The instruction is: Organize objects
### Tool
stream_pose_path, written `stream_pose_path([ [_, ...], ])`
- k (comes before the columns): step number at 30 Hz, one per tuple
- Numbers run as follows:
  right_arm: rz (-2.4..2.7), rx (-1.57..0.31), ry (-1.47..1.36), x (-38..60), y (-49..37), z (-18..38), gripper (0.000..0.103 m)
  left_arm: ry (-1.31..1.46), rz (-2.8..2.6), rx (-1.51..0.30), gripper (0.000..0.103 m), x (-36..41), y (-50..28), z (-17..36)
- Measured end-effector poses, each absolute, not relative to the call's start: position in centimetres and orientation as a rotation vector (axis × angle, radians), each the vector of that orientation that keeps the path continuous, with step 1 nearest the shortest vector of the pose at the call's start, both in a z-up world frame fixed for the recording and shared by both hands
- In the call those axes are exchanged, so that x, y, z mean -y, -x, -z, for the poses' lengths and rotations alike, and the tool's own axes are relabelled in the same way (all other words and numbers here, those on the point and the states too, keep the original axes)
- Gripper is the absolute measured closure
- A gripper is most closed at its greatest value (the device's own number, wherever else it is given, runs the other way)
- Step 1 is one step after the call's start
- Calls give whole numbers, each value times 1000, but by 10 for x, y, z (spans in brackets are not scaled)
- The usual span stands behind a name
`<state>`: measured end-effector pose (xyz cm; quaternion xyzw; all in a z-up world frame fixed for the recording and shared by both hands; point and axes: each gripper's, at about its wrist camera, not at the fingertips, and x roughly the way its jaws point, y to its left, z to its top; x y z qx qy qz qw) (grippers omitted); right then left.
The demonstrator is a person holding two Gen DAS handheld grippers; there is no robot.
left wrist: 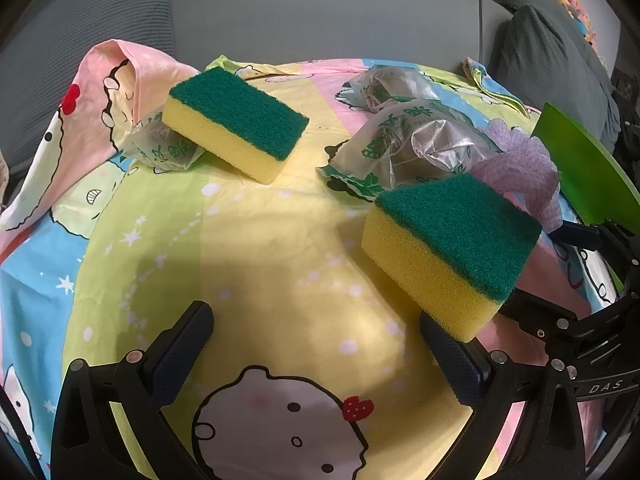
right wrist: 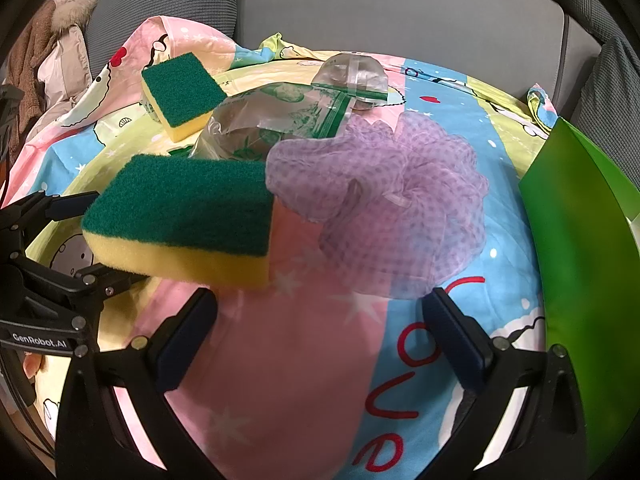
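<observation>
Left wrist view: left gripper [left wrist: 316, 360] gaped wide, empty, with 1 sponge [left wrist: 452, 248] near right, 1 far sponge [left wrist: 236, 122] left; right wrist view: right gripper [right wrist: 320, 336] likewise spread, empty, nearest the purple mesh puff [right wrist: 384, 200], best centred between fingers before closing.

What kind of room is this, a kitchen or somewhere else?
Probably a living room at home, not a kitchen: a grey sofa with cushions sits behind, and a cartoon-print bedsheet covers the work surface under the sponges.
</observation>
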<state>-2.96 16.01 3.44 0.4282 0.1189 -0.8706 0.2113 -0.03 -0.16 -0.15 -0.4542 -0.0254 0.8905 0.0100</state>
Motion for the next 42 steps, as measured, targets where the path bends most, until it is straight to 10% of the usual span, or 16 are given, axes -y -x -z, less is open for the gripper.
stream_pose_path([
  [17, 2434, -325, -1364, -154, 31, -38, 1, 1578, -2727, 79, 0, 6, 1, -8],
  [25, 2454, 246, -1478, -193, 25, -66, 1, 1389, -2839, 63, 0, 10, -25, -51],
  [42, 2310, 672, -1134, -197, 3, -116, 12, 1308, -2708, 370, 0, 19, -24, -71],
])
